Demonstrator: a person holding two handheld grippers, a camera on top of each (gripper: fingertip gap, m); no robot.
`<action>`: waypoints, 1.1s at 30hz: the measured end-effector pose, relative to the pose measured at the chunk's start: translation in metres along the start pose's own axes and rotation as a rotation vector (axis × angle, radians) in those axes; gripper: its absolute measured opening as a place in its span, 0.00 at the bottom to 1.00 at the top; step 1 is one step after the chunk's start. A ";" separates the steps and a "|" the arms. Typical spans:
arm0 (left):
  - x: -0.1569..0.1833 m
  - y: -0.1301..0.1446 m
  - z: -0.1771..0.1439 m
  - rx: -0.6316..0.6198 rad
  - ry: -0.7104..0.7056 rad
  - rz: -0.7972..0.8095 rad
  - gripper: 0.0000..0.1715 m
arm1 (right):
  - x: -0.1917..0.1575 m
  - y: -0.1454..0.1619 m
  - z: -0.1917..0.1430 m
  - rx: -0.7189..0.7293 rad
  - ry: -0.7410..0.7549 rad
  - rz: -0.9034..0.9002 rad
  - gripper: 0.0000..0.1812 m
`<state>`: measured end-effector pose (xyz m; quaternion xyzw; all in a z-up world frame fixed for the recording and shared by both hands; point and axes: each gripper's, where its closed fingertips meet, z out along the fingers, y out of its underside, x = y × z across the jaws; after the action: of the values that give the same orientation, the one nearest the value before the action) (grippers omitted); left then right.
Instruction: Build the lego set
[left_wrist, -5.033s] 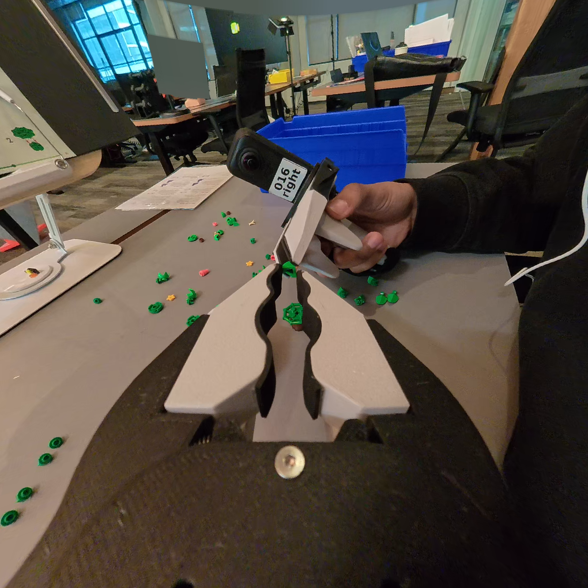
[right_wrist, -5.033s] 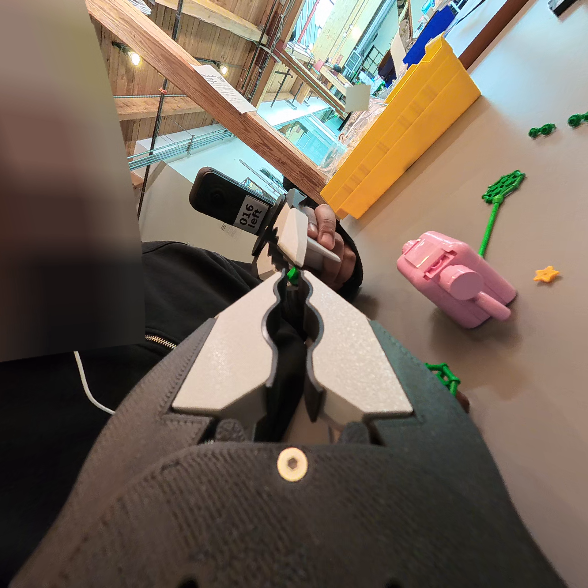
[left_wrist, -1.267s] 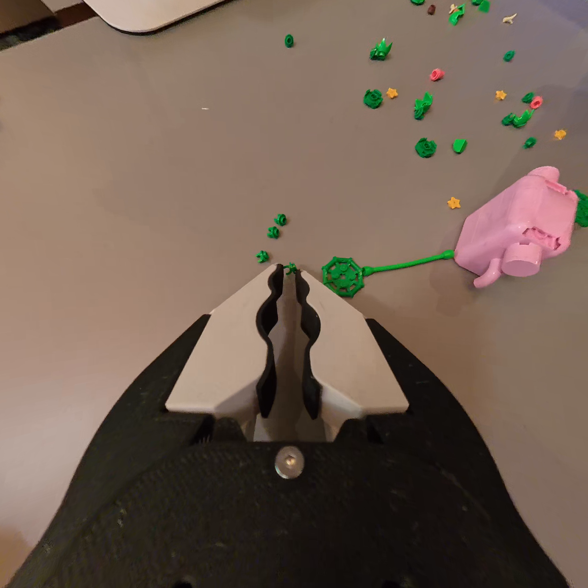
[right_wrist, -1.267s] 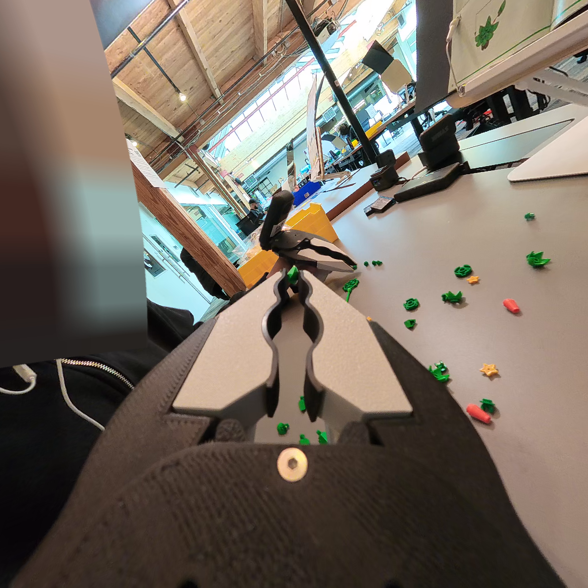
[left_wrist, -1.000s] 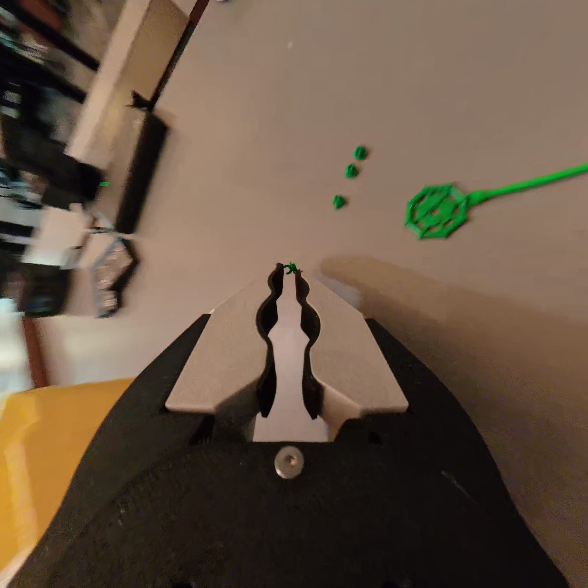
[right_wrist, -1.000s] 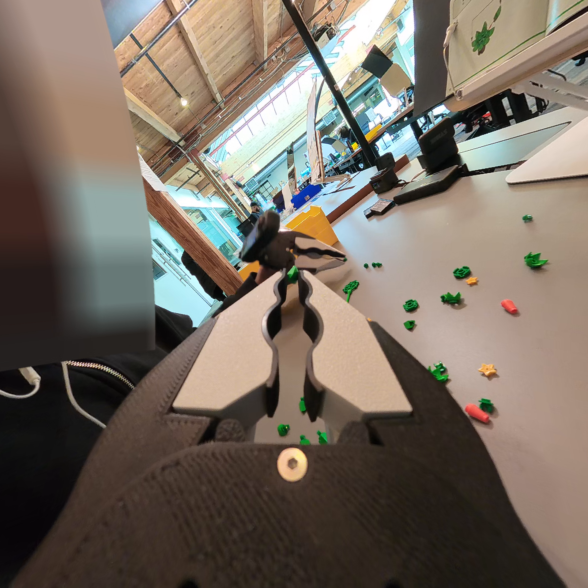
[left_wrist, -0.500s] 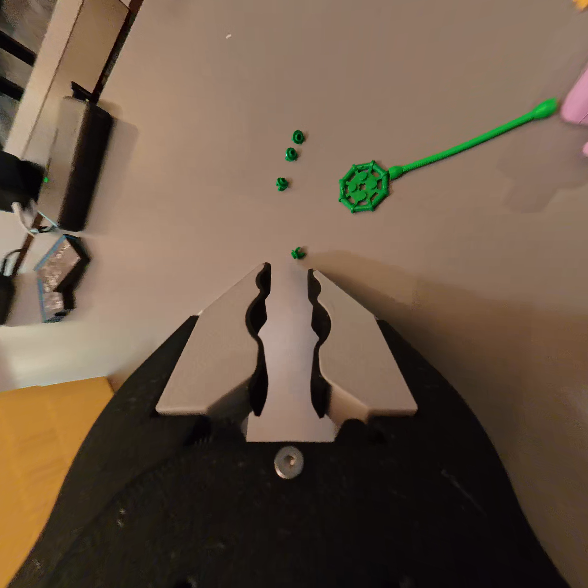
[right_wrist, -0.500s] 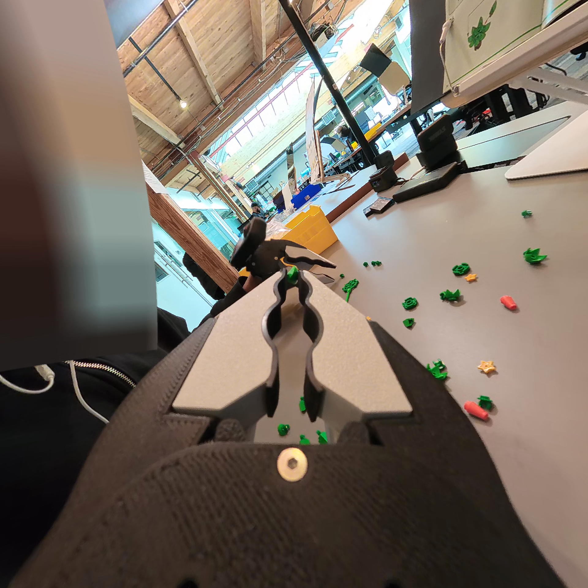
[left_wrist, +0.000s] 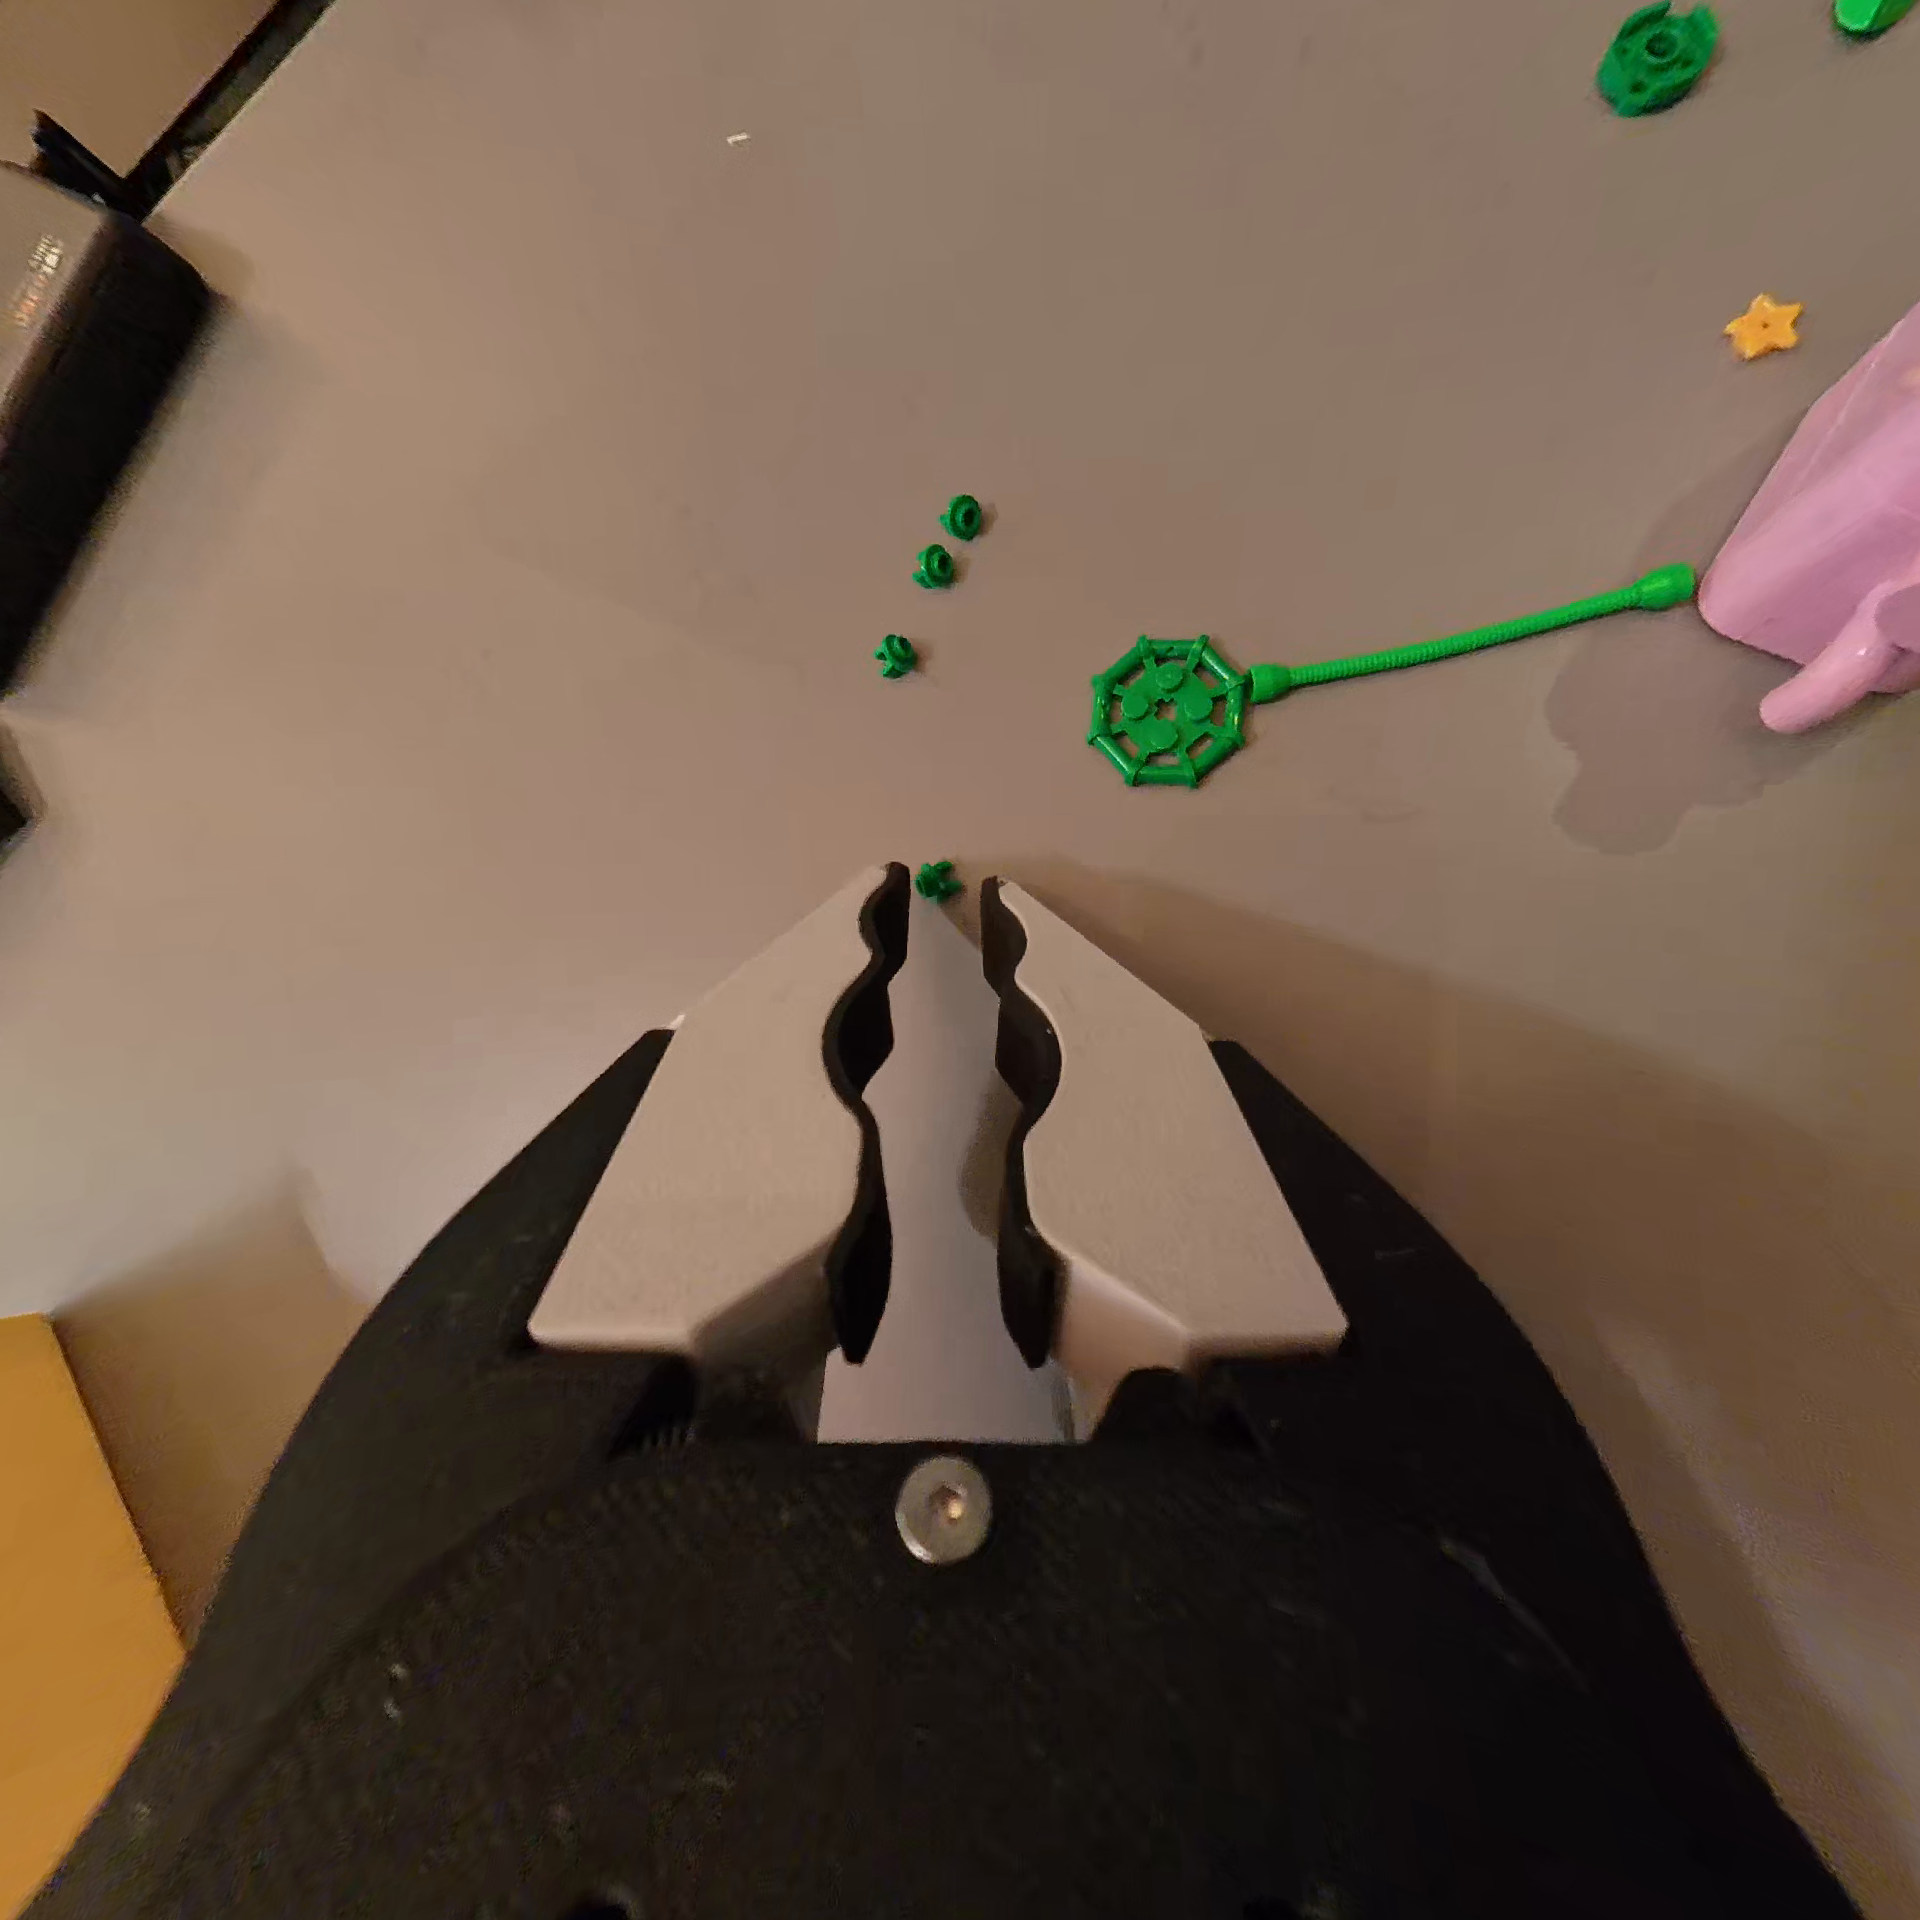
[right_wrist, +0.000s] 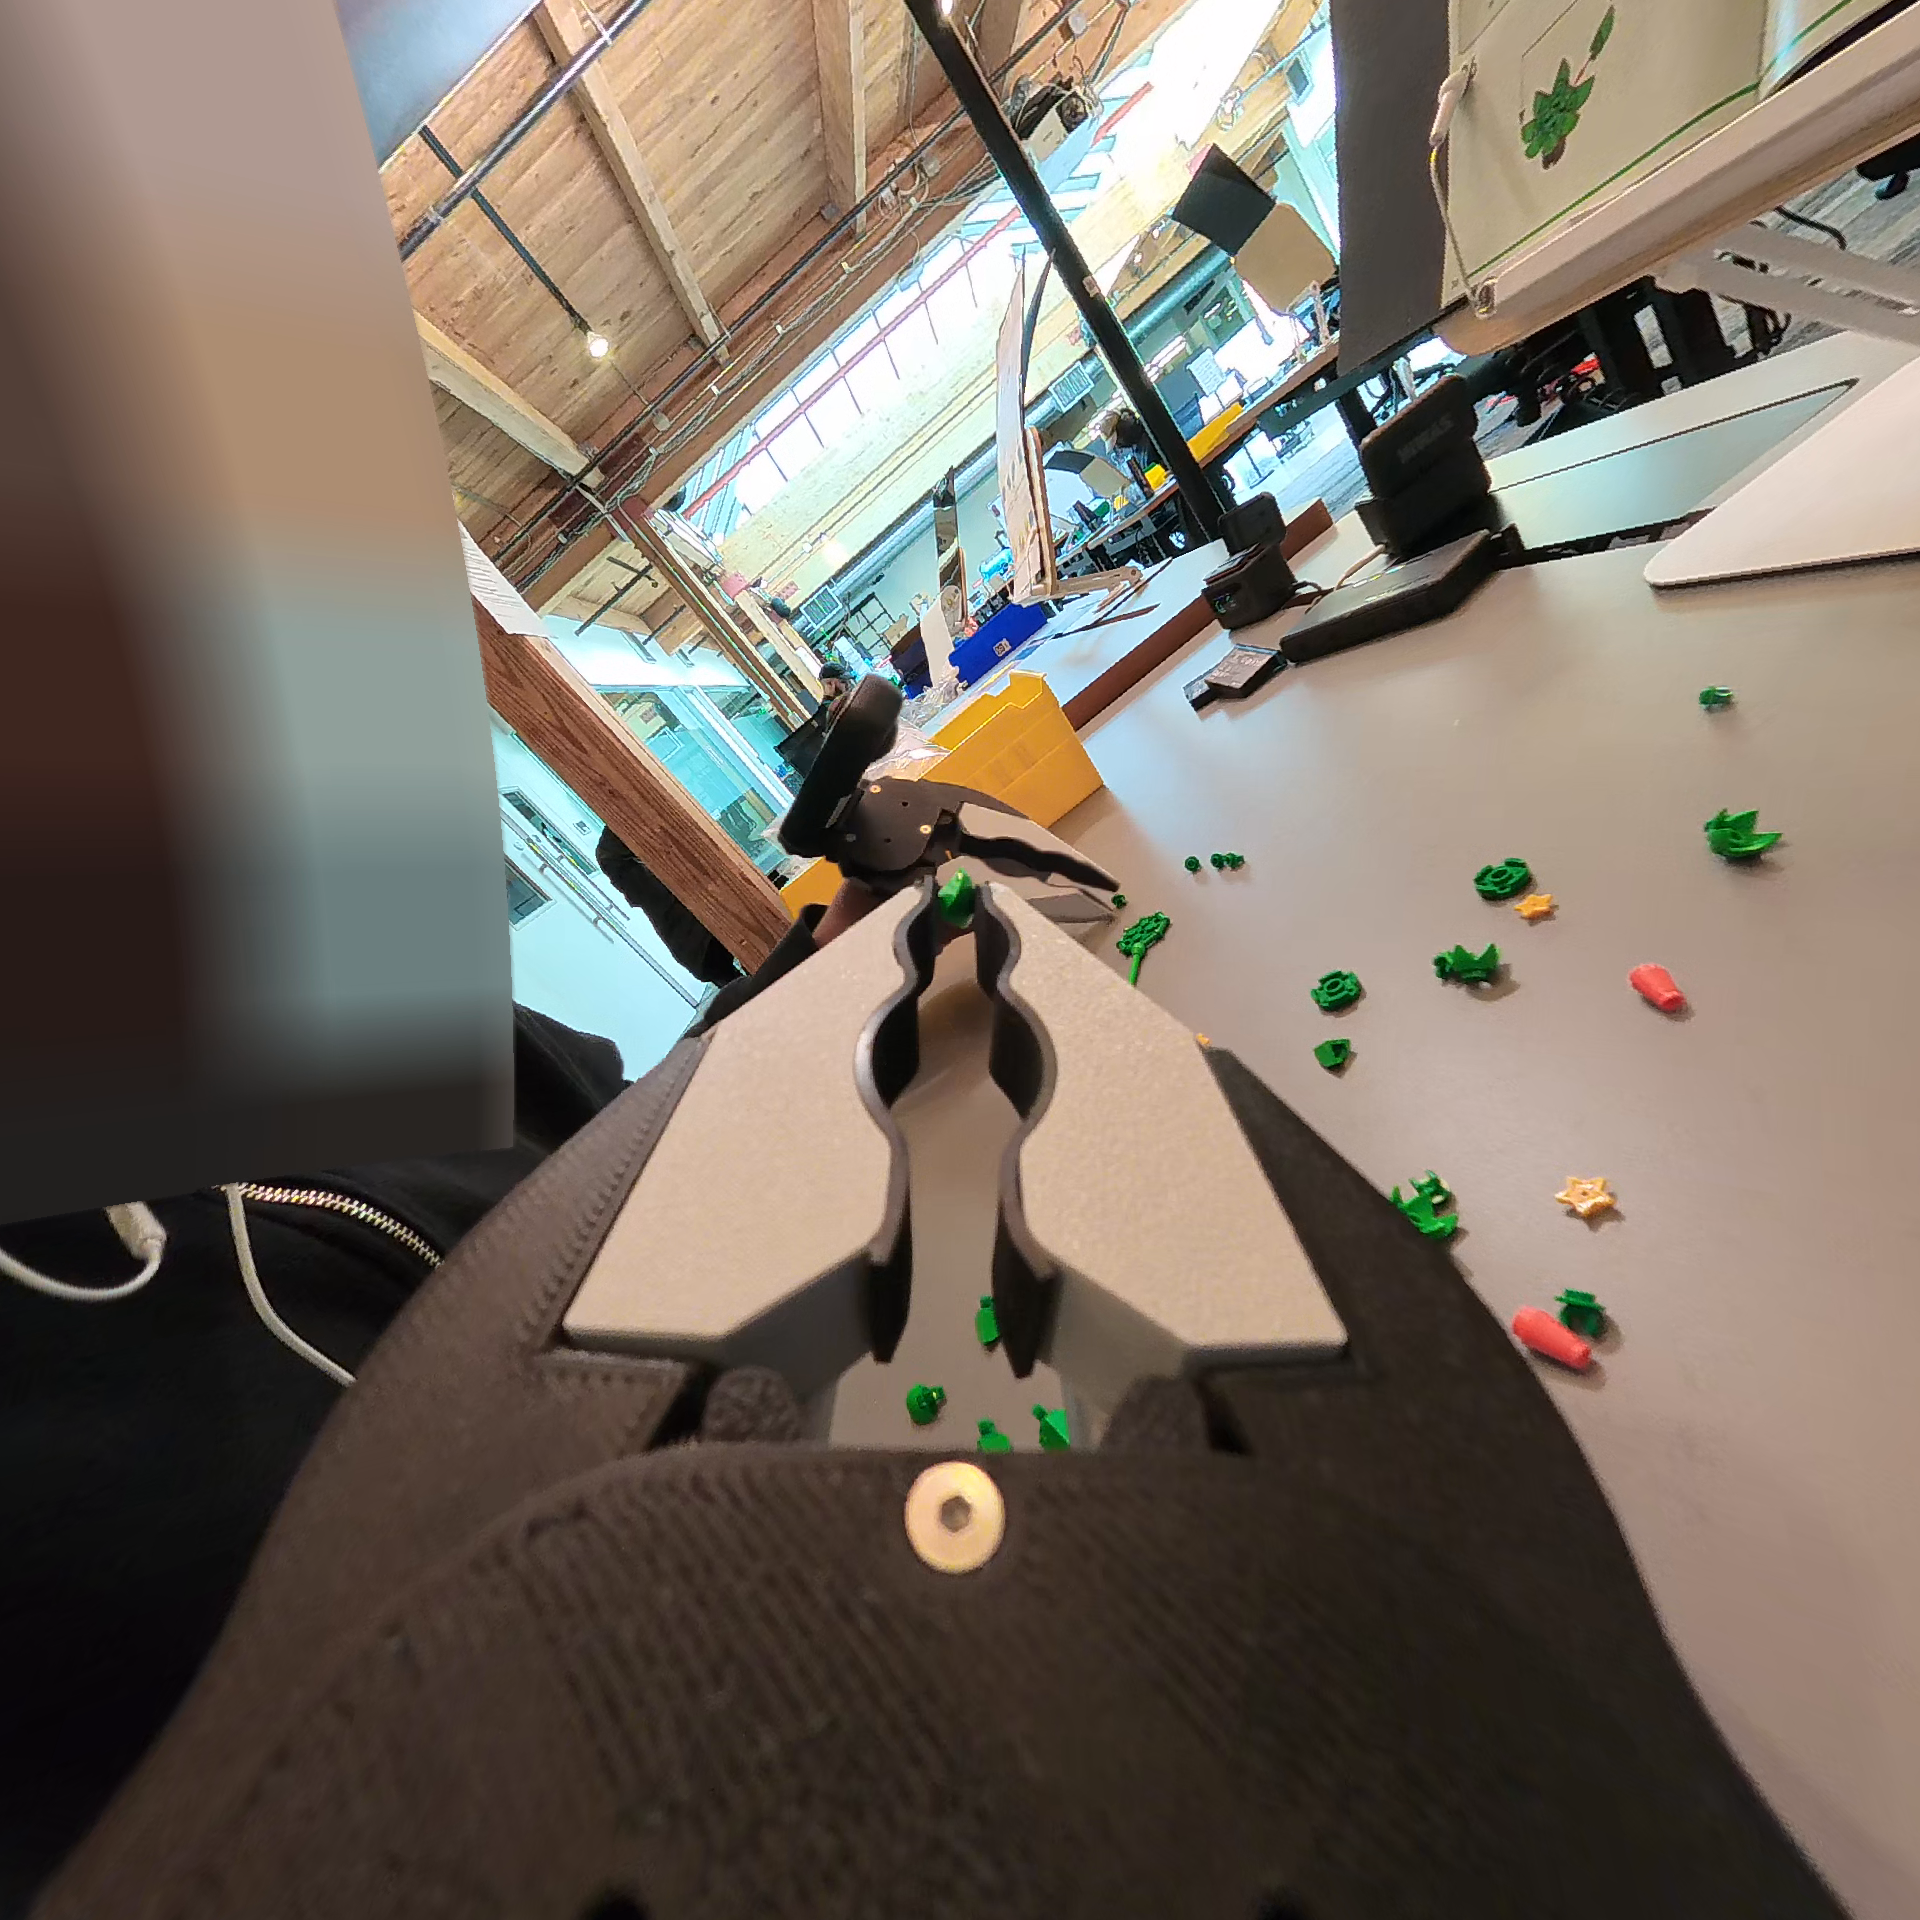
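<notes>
My left gripper (left_wrist: 938, 883) is released around one green stud (left_wrist: 936, 880); three more studs (left_wrist: 933, 566) lie beyond. My right gripper (right_wrist: 954, 899) grasps one green piece (right_wrist: 955, 896).

A grey table (left_wrist: 520, 520) strewn with small green studs (left_wrist: 933, 566), a green web piece on a stalk (left_wrist: 1167, 711), a yellow star (left_wrist: 1763, 328) and a pink block (left_wrist: 1849, 540) at right; a black box (left_wrist: 73, 343) lies far left.

Grey tongs (left_wrist: 938, 883), black textured mounts
</notes>
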<state>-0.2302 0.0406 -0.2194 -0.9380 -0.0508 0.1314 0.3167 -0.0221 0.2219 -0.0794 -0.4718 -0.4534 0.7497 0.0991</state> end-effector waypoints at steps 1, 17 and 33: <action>-0.001 0.000 0.001 0.003 0.003 -0.013 0.05 | 0.000 0.000 0.000 0.000 0.000 0.000 0.02; 0.041 0.005 -0.017 0.053 0.344 -0.024 0.03 | 0.000 0.000 0.000 0.002 -0.004 0.004 0.02; 0.038 0.007 -0.015 0.058 0.279 -0.192 0.09 | -0.002 0.000 0.000 0.002 -0.007 -0.001 0.02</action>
<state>-0.1893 0.0336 -0.2203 -0.9284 -0.0919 -0.0294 0.3587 -0.0214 0.2208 -0.0780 -0.4688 -0.4532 0.7518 0.0982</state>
